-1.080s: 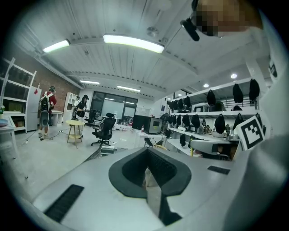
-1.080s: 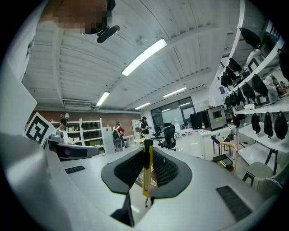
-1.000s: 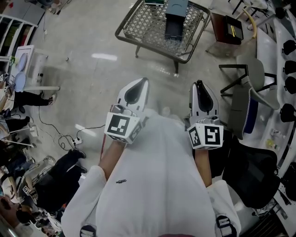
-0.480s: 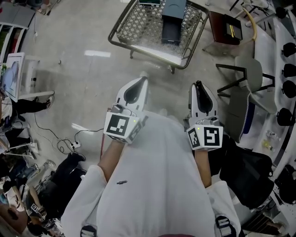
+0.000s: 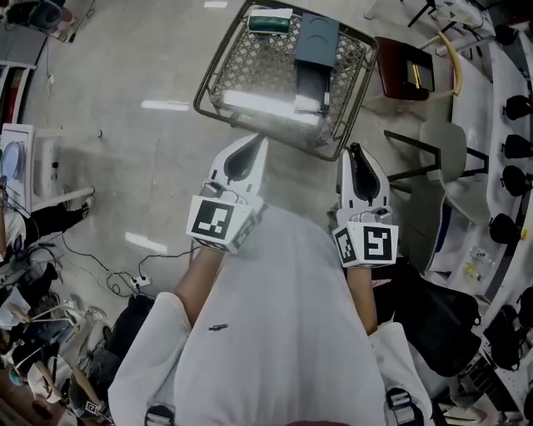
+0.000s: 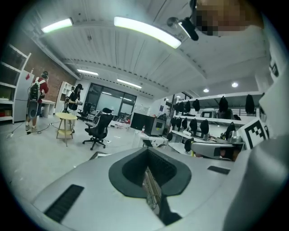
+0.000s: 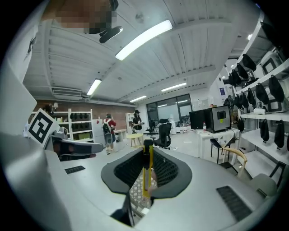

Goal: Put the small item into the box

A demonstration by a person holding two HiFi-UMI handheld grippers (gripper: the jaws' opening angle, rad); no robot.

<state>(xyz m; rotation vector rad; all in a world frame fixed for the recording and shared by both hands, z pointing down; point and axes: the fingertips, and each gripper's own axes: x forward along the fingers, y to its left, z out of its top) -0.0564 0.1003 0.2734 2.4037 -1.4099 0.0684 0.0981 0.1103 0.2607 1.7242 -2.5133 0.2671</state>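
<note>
Yellow item: we take the slim yellow stick point(image 7: 145, 176) with the black top end to be the small item. It stands upright between the jaws of the right claw point(image 5: 358, 154), well short of the box point(image 5: 317, 37).
Right claw: clamped on the yellow stick, which is pinched from both sides along its lower length while the black end pokes out past the jaws.
Left claw point(image 5: 256, 141): jaws together with nothing between them, held level with the right claw and also short of the box.
Box: blue-grey, lying on the metal mesh tabletop point(image 5: 250, 71). A darker part adjoins its near side, and we cannot tell whether that is the opening.
Beside the box: a green-and-white thing point(image 5: 271, 21) lies just to its left.
Handling: we judge the stick light, stiff and thin. It is probably smooth, so it may pivot or slide in the pinch.
Hold: the present grip low on the shaft seems sound to us.
Risk: released from high above the box, so narrow a thing could bounce out or fall through the mesh.
</note>
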